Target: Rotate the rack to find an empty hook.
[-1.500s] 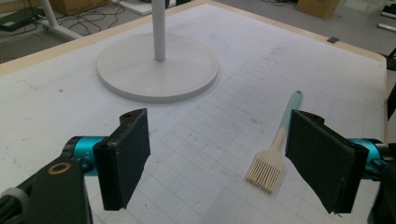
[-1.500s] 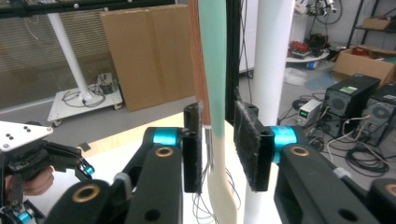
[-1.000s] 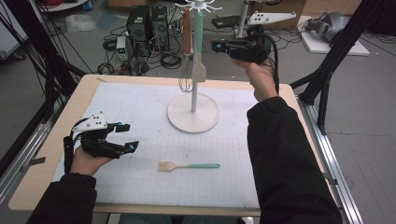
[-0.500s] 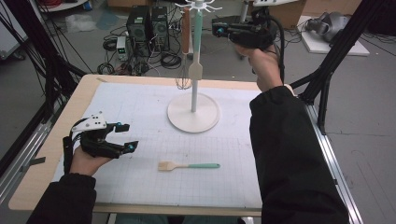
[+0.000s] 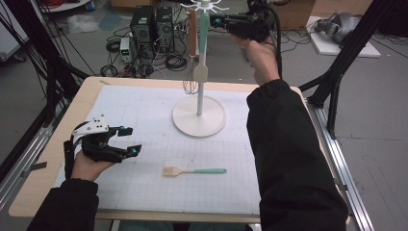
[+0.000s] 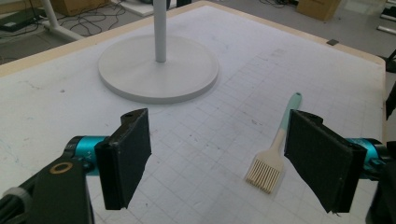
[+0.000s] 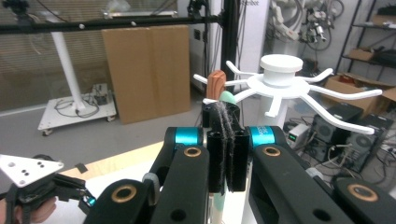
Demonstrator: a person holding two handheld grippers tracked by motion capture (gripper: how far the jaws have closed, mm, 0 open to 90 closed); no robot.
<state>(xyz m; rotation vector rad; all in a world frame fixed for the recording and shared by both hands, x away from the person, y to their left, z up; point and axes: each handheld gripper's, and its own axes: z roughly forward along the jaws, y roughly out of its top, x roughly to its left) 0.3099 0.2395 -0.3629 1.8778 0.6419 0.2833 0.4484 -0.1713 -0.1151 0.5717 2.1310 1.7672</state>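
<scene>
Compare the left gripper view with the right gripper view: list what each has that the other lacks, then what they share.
Left gripper view: a pale-bristled brush with a mint handle lying on the gridded white mat, and the white stand's round base. Right gripper view: the shut right tool, the stand's hooked white crown, and a brown handle hanging there. Shared: the stand's white pole.

no readable markings

i scanned all three views for lettering. nothing legible turns up on the table [image 5: 144, 103], the rack [image 5: 199, 72] or the brush [image 6: 275, 154]. the cardboard boxes behind show no print i can read; background gear is too blurred.
</scene>
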